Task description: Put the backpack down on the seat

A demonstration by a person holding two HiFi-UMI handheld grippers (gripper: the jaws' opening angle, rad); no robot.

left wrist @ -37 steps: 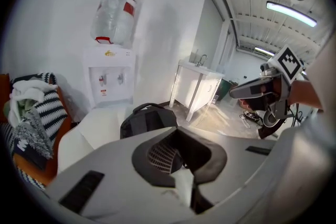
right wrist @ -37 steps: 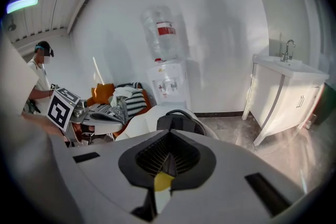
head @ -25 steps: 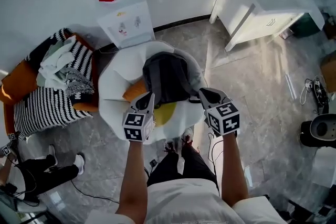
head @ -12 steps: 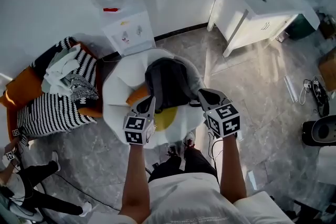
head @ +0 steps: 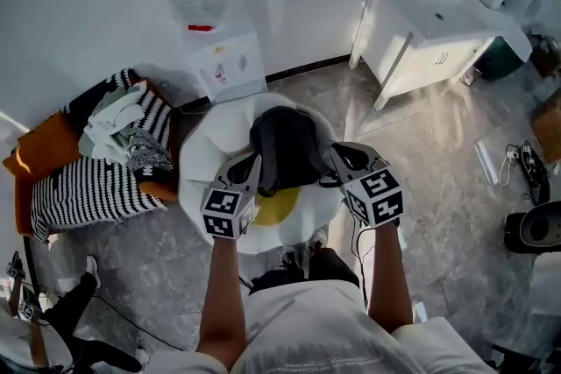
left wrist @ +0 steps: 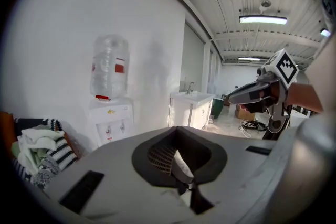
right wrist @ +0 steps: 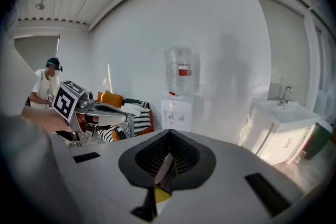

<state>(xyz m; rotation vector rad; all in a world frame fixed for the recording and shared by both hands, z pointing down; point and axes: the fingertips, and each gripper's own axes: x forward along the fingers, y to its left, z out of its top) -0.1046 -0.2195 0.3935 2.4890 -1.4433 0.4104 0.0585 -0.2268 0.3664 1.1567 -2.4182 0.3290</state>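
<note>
A dark grey backpack [head: 282, 149] hangs between my two grippers over a white round seat [head: 203, 143] with a yellow patch [head: 279, 206]. My left gripper [head: 248, 170] is at the backpack's left side and my right gripper [head: 338, 160] at its right side. In the left gripper view, the left gripper [left wrist: 178, 153] is shut on a thin grey strap [left wrist: 182, 166]. The right gripper [right wrist: 167, 157] is likewise shut on a strap [right wrist: 163, 169]. Whether the backpack's bottom touches the seat is hidden from me.
A water dispenser [head: 230, 66] stands against the wall behind the seat. To the left is an orange sofa with striped cushions and clothes [head: 96, 162]. A white sink cabinet [head: 429, 22] is at the back right. Cables [head: 519, 155] lie on the floor; a person [head: 44, 337] is at the lower left.
Both grippers have carried the backpack forward, so it now sits more over the seat's middle. The person at the lower left has moved farther out of the picture.
</note>
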